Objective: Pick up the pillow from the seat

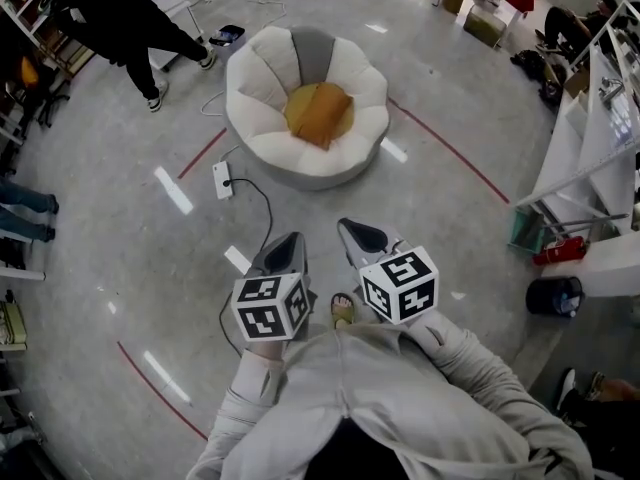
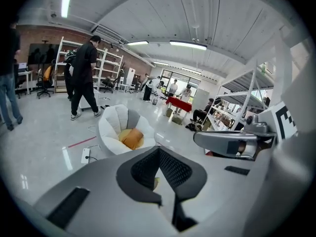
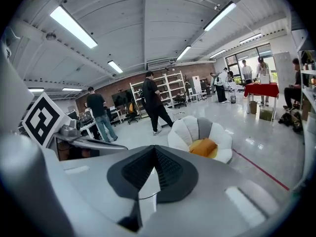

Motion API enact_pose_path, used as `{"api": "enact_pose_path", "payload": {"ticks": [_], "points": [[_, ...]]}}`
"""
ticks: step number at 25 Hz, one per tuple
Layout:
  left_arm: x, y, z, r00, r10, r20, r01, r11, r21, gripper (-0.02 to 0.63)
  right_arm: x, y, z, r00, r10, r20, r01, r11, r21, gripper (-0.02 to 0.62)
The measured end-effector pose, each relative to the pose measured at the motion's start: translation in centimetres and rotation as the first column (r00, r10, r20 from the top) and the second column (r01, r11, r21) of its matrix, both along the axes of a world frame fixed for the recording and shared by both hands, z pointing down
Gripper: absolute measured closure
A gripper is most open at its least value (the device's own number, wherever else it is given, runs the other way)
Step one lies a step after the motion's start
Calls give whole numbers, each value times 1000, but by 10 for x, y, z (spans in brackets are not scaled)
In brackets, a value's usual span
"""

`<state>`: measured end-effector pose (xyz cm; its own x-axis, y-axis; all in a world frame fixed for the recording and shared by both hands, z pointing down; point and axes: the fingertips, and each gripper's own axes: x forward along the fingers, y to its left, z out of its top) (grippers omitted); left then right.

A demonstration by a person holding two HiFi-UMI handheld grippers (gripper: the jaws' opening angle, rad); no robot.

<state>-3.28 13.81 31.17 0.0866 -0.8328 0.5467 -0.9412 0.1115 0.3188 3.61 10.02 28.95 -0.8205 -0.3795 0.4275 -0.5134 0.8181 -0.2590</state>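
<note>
The orange pillow (image 1: 320,113) lies in the centre hollow of the white petal-shaped seat (image 1: 258,118), untouched. The left gripper (image 1: 287,251) and the right gripper (image 1: 360,236) are held side by side well short of the seat and pointing toward it, each with its jaws closed together on nothing. A white power strip (image 1: 222,179) lies on the floor just beside the seat, on the grippers' side.

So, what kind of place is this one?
Probably an open workshop or lab hall, not a home: white metal shelving racks, a polished grey floor marked with red lines, and long strip lights on a bare ceiling. The white petal-shaped seat with its orange pillow stands on open floor.
</note>
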Motion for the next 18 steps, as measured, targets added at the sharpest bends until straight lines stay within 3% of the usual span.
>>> {"api": "enact_pose_path", "payload": {"ticks": [9,18], "points": [[2,-43,5,1000,-3,-1,3,1000,-17,603,9,-45,10,1000,19,-3,-19,1000,-24,595],[-26,-96,19,1000,-1,2,1,999,-32,603,8,-99,29,995,93,-21,-94,994,-47,595]]}}
